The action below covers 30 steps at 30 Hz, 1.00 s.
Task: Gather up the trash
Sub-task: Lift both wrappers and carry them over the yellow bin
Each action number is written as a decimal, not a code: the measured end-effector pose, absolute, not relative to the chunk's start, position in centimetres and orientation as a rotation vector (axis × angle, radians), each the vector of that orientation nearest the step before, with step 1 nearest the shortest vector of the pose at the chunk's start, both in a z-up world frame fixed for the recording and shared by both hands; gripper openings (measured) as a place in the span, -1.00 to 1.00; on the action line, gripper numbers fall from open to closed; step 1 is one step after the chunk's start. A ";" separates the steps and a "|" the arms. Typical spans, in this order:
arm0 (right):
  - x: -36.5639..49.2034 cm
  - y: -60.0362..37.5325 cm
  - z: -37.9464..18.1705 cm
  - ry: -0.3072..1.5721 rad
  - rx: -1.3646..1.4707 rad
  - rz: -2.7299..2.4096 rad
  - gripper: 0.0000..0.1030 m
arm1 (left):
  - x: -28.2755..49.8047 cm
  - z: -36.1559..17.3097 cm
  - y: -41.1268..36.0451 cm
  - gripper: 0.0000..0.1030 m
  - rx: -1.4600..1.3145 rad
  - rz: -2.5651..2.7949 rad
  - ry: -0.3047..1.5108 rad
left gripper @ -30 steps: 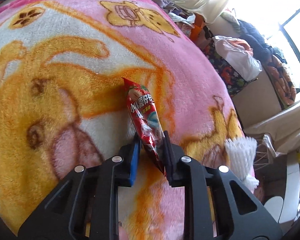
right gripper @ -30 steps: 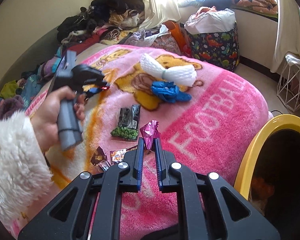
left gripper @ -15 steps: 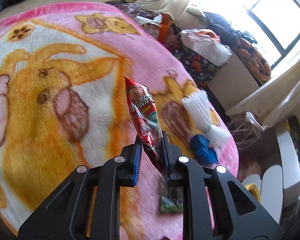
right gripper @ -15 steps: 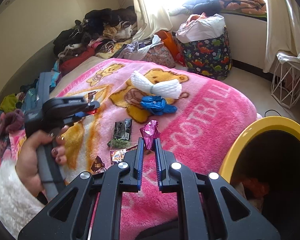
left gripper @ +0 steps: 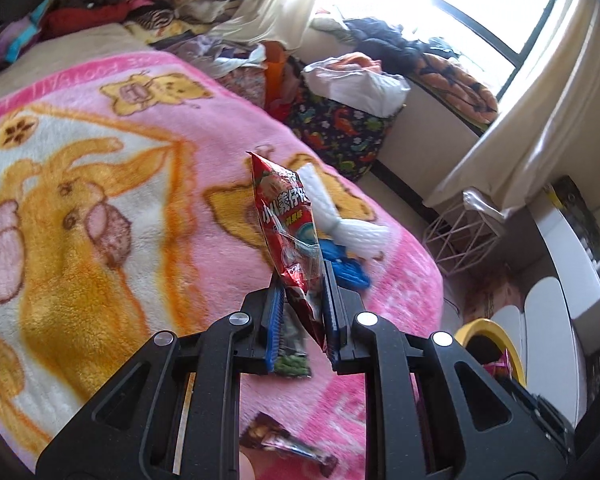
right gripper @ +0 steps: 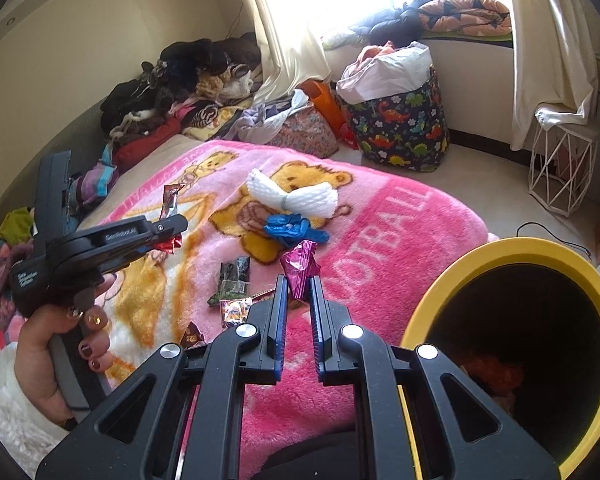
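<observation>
A: Biggest first?
B: Bed w/ pink bear blanket [right gripper: 400, 216], fills most of both views. Then yellow-rimmed bin [right gripper: 512, 250], right of the bed edge, dark inside, sth orange at the bottom.

A: Left claw?
B: Left claw [left gripper: 300, 304] closed down on a red snack wrapper [left gripper: 286, 216], gripping its lower end. Wrapper's long axis runs roughly upright, free end pointing up & leaning a bit left, held above the blanket. In right cam the left claw [right gripper: 176, 228] sits out to the left, wrapper [right gripper: 171, 200] sticking up past its tips.

A: Right claw?
B: Right claw [right gripper: 298, 292] nearly closed, narrow gap, pinching a crumpled magenta foil wrapper [right gripper: 300, 266] at its bottom. Foil stands up from the tips, top tilted slightly right. It's over the blanket, just left of the bin rim.

A: Loose bits?
B: White foam net [right gripper: 292, 196] lying crosswise on the bear print, blue glove wad [right gripper: 292, 228] touching its near side. Nearer: dark green-ended packet [right gripper: 232, 276], small colourful sweet wrapper [right gripper: 234, 310], brown wrapper [right gripper: 192, 336], all flat on the blanket.
</observation>
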State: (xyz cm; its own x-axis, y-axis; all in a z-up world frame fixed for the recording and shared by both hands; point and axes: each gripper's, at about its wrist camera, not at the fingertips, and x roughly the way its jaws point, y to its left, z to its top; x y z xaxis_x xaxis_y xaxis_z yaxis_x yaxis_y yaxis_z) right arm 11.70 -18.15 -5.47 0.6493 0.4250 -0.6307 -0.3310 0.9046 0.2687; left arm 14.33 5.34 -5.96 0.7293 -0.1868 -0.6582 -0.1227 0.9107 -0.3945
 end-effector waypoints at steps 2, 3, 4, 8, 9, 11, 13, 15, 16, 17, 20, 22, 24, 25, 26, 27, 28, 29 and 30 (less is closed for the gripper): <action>11.6 -18.7 -5.1 0.739 0.141 0.423 -0.79 | 14.1 -5.4 4.9 -0.76 -0.424 -0.050 0.751; 11.6 -19.0 -5.0 0.734 0.144 0.420 -0.79 | 14.0 -5.2 4.7 -0.76 -0.420 -0.055 0.747; 11.5 -19.3 -4.8 0.729 0.146 0.416 -0.79 | 13.9 -4.9 4.4 -0.76 -0.416 -0.060 0.743; 11.2 -20.1 -4.5 0.715 0.156 0.405 -0.79 | 13.5 -4.1 3.8 -0.76 -0.406 -0.076 0.731; 11.1 -20.2 -4.4 0.713 0.158 0.402 -0.79 | 13.4 -4.0 3.6 -0.76 -0.404 -0.079 0.728; 10.9 -20.6 -4.3 0.709 0.164 0.397 -0.79 | 13.2 -3.6 3.3 -0.76 -0.400 -0.086 0.724; 10.8 -21.0 -4.2 0.704 0.169 0.392 -0.79 | 13.0 -3.3 2.9 -0.76 -0.393 -0.092 0.719; 10.6 -21.3 -4.0 0.699 0.173 0.389 -0.79 | 12.8 -3.0 2.6 -0.76 -0.390 -0.100 0.716; 10.6 -21.5 -3.9 0.697 0.176 0.386 -0.79 | 12.7 -2.9 2.4 -0.76 -0.386 -0.104 0.715; 10.5 -21.7 -3.8 0.694 0.180 0.383 -0.79 | 12.7 -2.8 2.2 -0.76 -0.381 -0.108 0.713; 10.3 -22.1 -3.6 0.686 0.187 0.377 -0.79 | 12.5 -2.5 1.6 -0.76 -0.369 -0.121 0.711; 10.2 -22.5 -3.5 0.683 0.192 0.372 -0.79 | 12.4 -2.4 1.2 -0.76 -0.362 -0.129 0.711; 10.0 -22.9 -3.4 0.679 0.197 0.366 -0.79 | 12.2 -2.3 0.9 -0.76 -0.358 -0.136 0.712; 10.0 -23.0 -3.3 0.677 0.198 0.363 -0.79 | 12.2 -2.2 0.7 -0.76 -0.354 -0.141 0.712; 10.0 -23.2 -3.3 0.677 0.201 0.361 -0.79 | 12.1 -2.2 0.5 -0.76 -0.350 -0.145 0.713; 10.0 -23.4 -3.3 0.675 0.204 0.358 -0.79 | 12.0 -2.2 0.2 -0.76 -0.346 -0.150 0.714; 9.9 -23.6 -3.2 0.674 0.206 0.355 -0.79 | 12.0 -2.2 0.1 -0.76 -0.343 -0.154 0.714; 10.0 -23.7 -3.2 0.673 0.208 0.352 -0.79 | 11.9 -2.1 -0.2 -0.76 -0.337 -0.159 0.713; 9.9 -24.0 -3.1 0.671 0.211 0.348 -0.79 | 11.9 -2.1 -0.4 -0.76 -0.330 -0.163 0.713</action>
State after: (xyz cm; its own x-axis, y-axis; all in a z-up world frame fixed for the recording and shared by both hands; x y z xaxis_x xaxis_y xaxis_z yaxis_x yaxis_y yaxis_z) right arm 9.87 -23.96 -3.10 0.7287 0.3809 -0.5691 -0.2462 0.9212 0.3013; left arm 11.90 -0.39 -2.11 0.7463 -0.2575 -0.6138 0.0341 0.9357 -0.3510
